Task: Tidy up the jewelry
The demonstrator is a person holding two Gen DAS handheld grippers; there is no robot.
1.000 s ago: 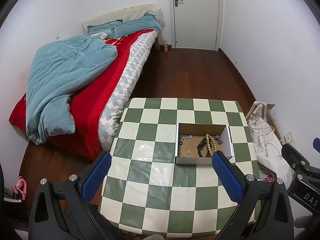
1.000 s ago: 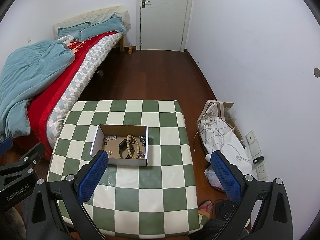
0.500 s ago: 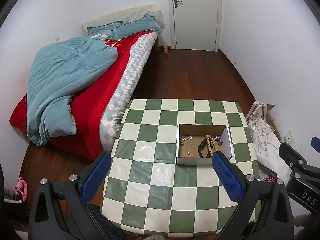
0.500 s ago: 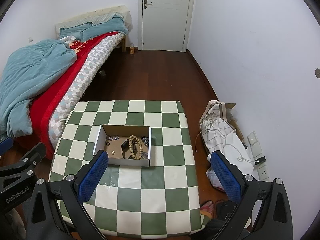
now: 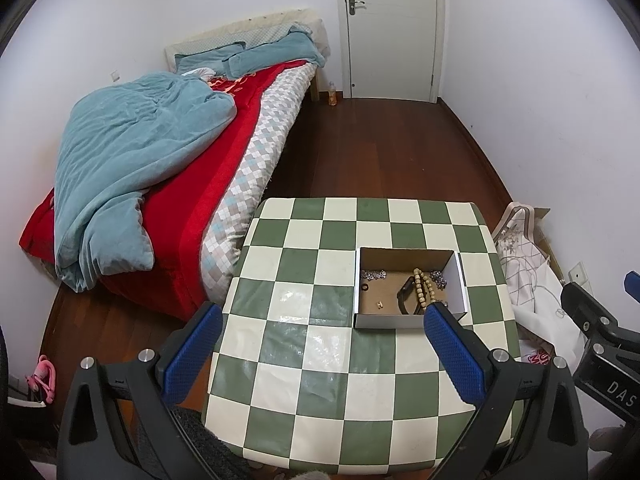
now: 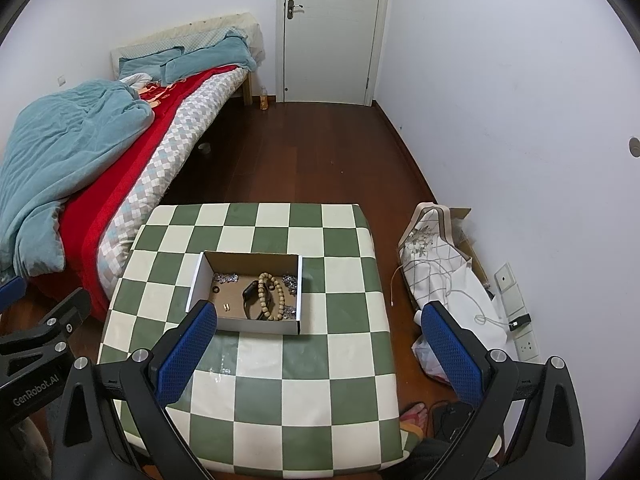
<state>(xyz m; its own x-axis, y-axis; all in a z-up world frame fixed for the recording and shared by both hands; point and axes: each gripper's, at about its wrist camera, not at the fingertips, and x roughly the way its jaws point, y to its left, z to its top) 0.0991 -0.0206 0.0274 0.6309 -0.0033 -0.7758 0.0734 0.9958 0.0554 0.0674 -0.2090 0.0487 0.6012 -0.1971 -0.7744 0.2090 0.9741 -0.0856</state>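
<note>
Both claws wide, empty: left claw [image 5: 320, 344], right claw [image 6: 318, 344]. Above table [image 5: 304, 364]. Box [image 6: 244, 326] holds bead bracelet [image 6: 272, 296].

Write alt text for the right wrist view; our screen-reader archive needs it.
An open right claw hovers over a green-and-white checkered table where an open cardboard box holds a wooden bead bracelet, a black watch and small silver pieces. An unmade bed and a closed white door lie beyond.
</note>
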